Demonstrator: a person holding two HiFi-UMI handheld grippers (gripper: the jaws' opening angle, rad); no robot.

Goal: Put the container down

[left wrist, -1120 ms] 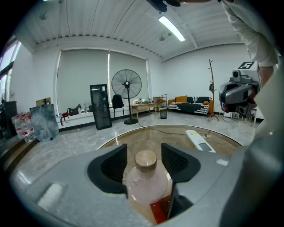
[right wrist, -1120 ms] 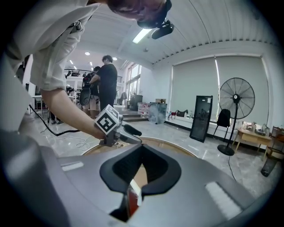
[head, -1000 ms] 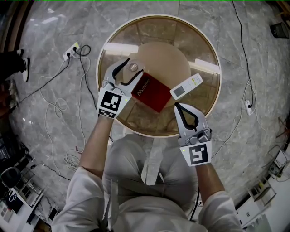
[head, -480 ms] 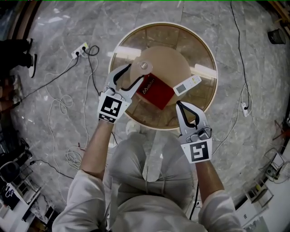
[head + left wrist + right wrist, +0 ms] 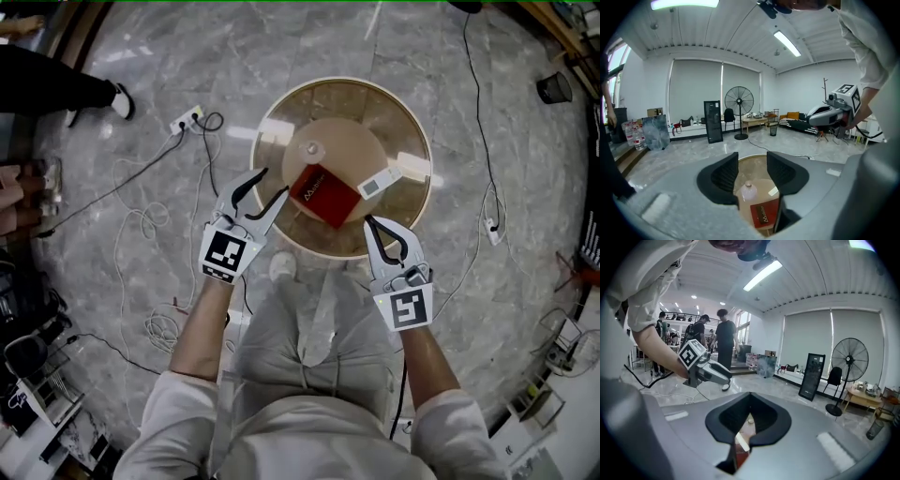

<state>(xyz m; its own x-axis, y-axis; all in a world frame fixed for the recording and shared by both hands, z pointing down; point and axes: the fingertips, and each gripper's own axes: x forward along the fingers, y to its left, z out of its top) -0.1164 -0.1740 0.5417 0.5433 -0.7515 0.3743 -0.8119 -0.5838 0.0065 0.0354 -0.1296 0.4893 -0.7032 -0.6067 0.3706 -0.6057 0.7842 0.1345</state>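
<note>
The container [image 5: 311, 150], a small clear bottle with a pale cap, stands upright on the round glass table [image 5: 347, 82]. My left gripper [image 5: 273, 183] hovers at the table's left edge, apart from the container. Its jaws are closing with nothing between the pads. In the left gripper view the container [image 5: 749, 190] shows far below through the gap of the left gripper [image 5: 753, 159]. My right gripper [image 5: 367, 219] is shut and empty over the table's near edge, and in its own view the right gripper [image 5: 750, 397] has its tips together.
A red box [image 5: 323, 194] lies on the table just right of the container, with a white remote [image 5: 378, 183] beyond it. Cables and a power strip [image 5: 186, 120] trail over the marble floor at left. A person's foot [image 5: 120, 97] is at upper left.
My left gripper has drawn back from the container toward the table's left edge. The container stays standing on the table. The table looks smaller and farther away than before.
</note>
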